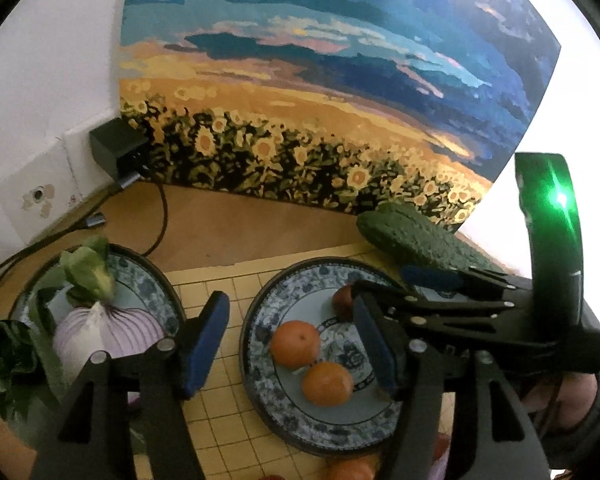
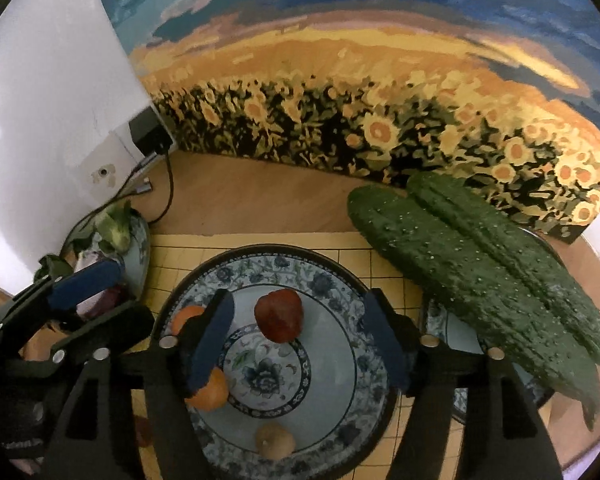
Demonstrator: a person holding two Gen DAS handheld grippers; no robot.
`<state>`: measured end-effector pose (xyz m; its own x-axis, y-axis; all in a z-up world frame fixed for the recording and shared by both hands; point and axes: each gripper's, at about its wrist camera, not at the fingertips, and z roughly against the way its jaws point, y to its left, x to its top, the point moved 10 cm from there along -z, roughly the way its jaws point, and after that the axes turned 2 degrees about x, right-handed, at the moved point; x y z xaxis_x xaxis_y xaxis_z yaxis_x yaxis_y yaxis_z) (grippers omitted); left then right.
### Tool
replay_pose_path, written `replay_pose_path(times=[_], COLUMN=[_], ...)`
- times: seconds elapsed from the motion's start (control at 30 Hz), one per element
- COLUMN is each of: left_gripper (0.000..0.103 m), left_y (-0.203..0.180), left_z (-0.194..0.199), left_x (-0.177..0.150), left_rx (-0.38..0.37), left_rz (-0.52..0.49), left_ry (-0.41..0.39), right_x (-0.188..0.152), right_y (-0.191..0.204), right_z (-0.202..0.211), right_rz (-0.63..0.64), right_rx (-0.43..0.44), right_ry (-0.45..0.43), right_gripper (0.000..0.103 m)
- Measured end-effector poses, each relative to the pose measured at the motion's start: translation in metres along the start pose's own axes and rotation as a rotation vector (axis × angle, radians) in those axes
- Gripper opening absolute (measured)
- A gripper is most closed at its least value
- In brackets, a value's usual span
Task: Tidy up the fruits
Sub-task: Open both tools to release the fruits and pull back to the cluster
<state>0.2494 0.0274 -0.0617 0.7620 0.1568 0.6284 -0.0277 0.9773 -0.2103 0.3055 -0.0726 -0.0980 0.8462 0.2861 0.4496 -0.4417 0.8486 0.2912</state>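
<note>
Both my tongs, left (image 1: 288,344) and right (image 2: 300,340), gape empty over the blue-patterned round plate (image 2: 332,280), which already holds two oranges (image 1: 327,383), a red fruit (image 2: 279,315) and a brown one (image 2: 275,440), so sorting looks well advanced.

A wooden surface (image 2: 260,200) carries a yellow gridded mat (image 2: 260,242) bearing a blue patterned plate (image 2: 332,280) in the middle, with a second plate (image 1: 156,276) to its left, a third (image 2: 464,332) to its right, and a sunflower painting (image 2: 380,120) at the far edge.

Cucumbers (image 2: 480,268) overhanging middle plate's (image 2: 328,280) right.
</note>
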Motion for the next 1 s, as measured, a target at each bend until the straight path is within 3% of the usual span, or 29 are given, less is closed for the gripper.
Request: replay_pose_path(times=[0.33,0.53,0.77,1.0], left_gripper=[0.079,0.084,0.089,0.089], left_y=[-0.003,-0.010,-0.022,-0.015], left_z=[0.015,0.036,0.055,0.067], left_x=[-0.016,-0.020,-0.028,-0.038], left_rx=[-0.045,-0.008,-0.017,0.032], left_rz=[0.112,0.060,-0.011,0.026], left_ry=[0.084,0.037,-0.003,-0.042], right_x=[-0.010,-0.015,-0.028,-0.054], right_y=[0.005,0.010,0.013,0.003], right_z=[0.030,0.053,0.078,0.089], right_rz=[-0.010,-0.011,-0.037,-0.060], right_rx=[0.007,0.014,0.024,-0.002], right_ry=[-0.020,-0.044,-0.077,-0.060], right_gripper=[0.073,0.073,0.073,0.073])
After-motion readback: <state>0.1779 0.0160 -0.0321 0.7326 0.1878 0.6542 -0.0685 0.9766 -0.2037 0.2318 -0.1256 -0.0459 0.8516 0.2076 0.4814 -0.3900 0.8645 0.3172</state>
